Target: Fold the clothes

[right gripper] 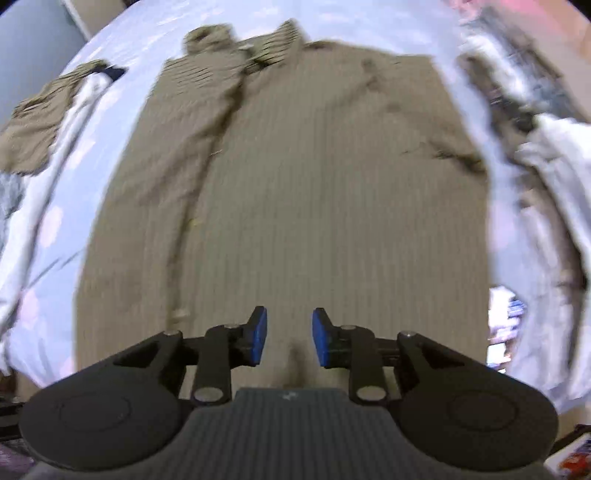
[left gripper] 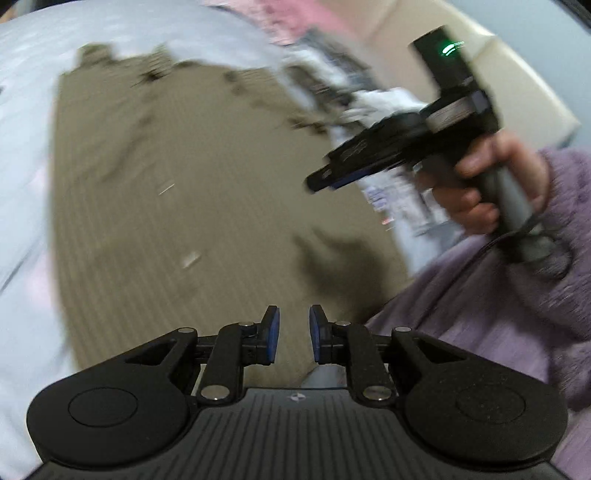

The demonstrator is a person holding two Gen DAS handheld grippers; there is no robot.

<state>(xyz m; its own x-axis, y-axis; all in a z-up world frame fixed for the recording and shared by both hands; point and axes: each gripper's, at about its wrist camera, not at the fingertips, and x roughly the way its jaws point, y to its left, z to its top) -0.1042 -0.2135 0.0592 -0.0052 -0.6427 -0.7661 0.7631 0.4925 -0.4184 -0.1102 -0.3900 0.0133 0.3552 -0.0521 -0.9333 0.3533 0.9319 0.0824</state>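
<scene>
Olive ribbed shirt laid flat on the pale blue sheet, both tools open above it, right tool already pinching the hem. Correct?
Not quite. The right tool pinches nothing: the right wrist view shows its blue pads apart with bare shirt between them. The rest holds: shirt flat on the sheet, left tool open too.

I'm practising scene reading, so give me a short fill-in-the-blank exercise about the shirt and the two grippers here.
1. The olive ribbed shirt lies spread out on a pale ____ bedsheet.
2. Both the left gripper and the right gripper have their jaws ____.
3. The pads on the fingers are ____ in colour.

Missing words: blue; open; blue
</scene>
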